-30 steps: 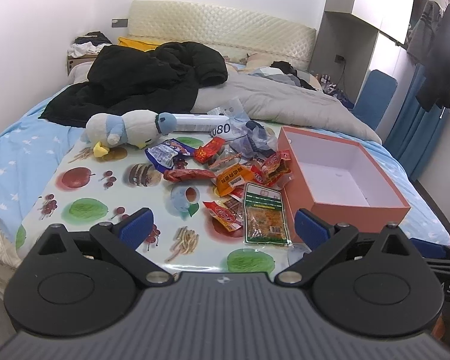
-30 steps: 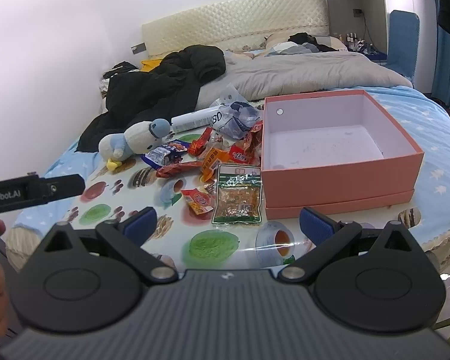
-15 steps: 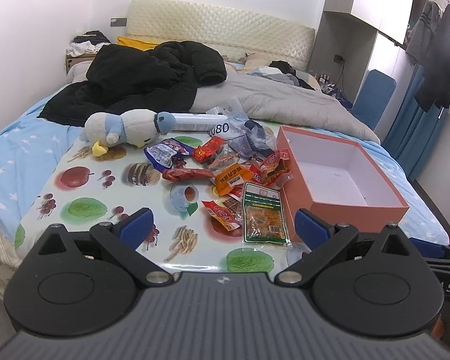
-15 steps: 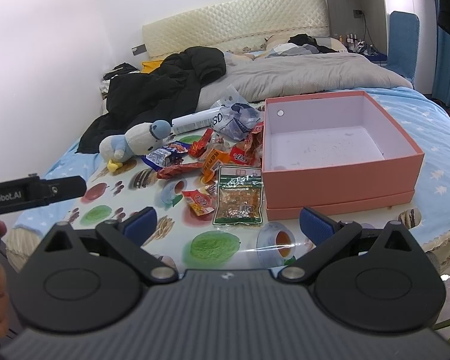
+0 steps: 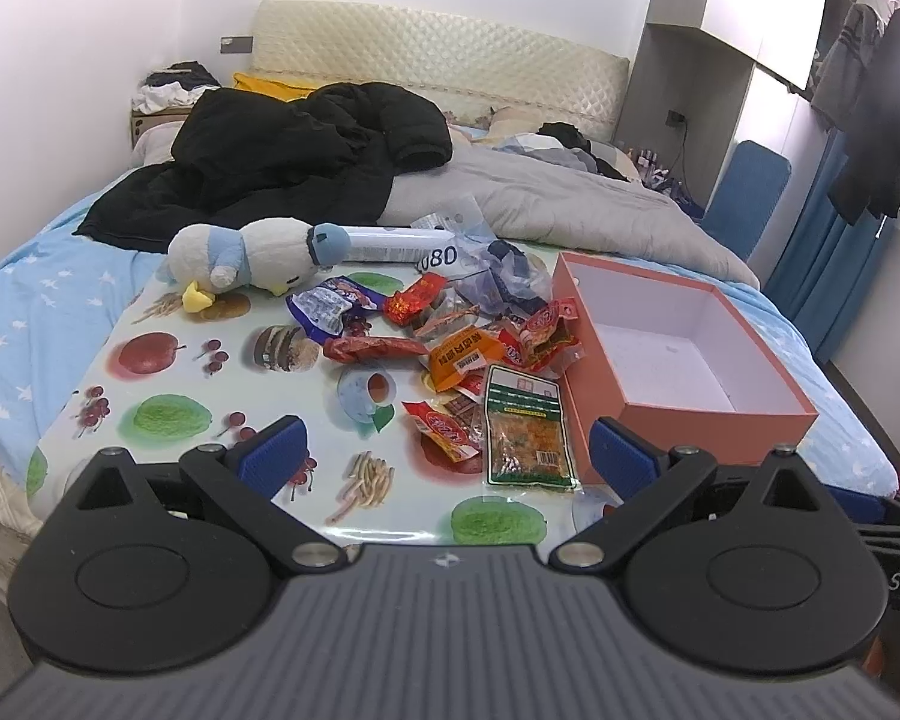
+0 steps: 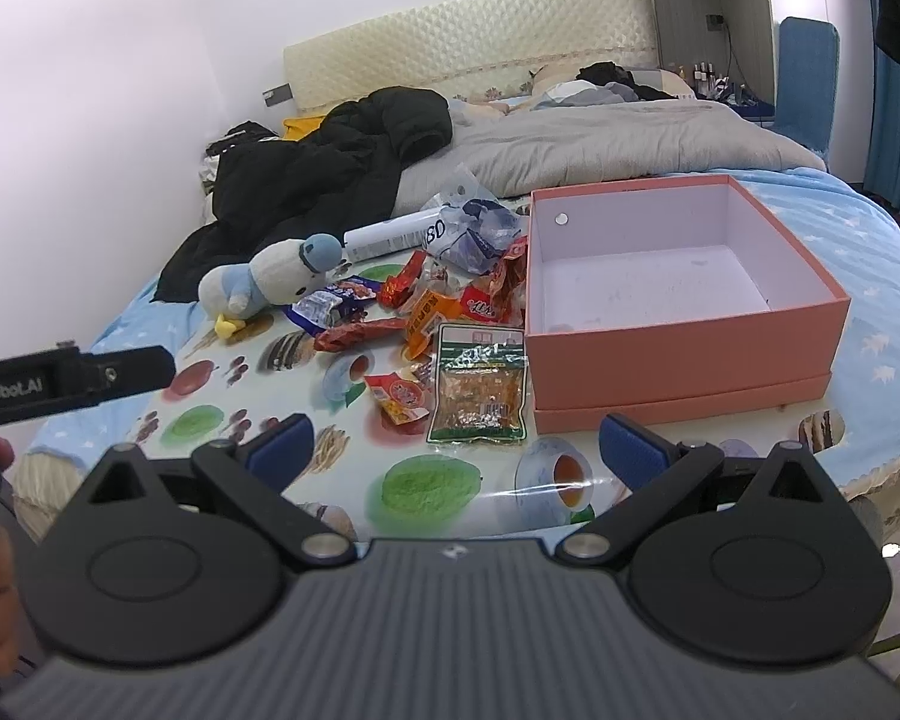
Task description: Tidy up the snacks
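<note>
A heap of snack packets (image 5: 468, 336) (image 6: 444, 312) lies on a fruit-print table (image 5: 168, 414) (image 6: 426, 486) set on the bed. Nearest me is a green-edged clear packet (image 5: 525, 435) (image 6: 480, 387), with a small red packet (image 5: 447, 429) (image 6: 399, 396) beside it. An empty pink box (image 5: 690, 354) (image 6: 672, 276) stands right of the heap. My left gripper (image 5: 447, 456) hovers open at the table's near edge, nothing between its fingers. My right gripper (image 6: 456, 444) is open too, short of the green-edged packet and the box front.
A plush penguin (image 5: 246, 258) (image 6: 270, 282) and a white tube (image 5: 390, 237) (image 6: 390, 237) lie at the table's far side, with a crumpled plastic bag (image 5: 498, 270). A black jacket (image 5: 282, 162) and grey quilt (image 5: 546, 204) cover the bed. The left gripper's body (image 6: 66, 384) and a hand show at left.
Both views have shifted only slightly; the table sits marginally lower in the left wrist view. No packet has moved and both grippers stay open.
</note>
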A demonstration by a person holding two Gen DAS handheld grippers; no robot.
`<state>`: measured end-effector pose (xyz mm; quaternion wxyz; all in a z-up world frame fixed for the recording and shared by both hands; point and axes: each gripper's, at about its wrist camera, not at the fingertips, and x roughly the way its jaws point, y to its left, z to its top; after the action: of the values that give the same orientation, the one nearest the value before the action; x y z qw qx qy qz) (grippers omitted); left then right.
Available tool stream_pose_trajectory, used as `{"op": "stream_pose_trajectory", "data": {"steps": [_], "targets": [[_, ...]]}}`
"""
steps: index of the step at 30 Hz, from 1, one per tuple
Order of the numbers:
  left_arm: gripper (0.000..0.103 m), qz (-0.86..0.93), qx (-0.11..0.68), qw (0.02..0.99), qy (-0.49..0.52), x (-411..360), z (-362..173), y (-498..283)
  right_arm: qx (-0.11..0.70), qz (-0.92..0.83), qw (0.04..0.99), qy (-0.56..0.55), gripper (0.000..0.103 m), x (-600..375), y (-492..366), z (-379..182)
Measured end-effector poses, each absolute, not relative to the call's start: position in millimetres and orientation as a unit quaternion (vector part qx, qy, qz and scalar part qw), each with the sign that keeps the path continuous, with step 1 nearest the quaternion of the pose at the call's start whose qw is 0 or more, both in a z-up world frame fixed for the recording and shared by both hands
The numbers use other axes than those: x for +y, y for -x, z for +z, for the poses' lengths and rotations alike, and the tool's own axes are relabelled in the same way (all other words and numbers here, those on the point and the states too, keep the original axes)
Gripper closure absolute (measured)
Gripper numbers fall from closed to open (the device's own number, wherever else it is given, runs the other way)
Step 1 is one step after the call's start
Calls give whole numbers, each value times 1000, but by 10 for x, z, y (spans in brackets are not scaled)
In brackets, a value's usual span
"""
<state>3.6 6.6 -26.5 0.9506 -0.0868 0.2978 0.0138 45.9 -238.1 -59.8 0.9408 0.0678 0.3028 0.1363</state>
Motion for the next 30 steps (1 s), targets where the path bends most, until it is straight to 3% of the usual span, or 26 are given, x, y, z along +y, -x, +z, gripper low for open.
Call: {"op": "stream_pose_trajectory", "data": {"steps": [30], "targets": [[1,4,353,930,103,123,-609,-494,325,131,932,-95,0,-2505,-652,-854]]}}
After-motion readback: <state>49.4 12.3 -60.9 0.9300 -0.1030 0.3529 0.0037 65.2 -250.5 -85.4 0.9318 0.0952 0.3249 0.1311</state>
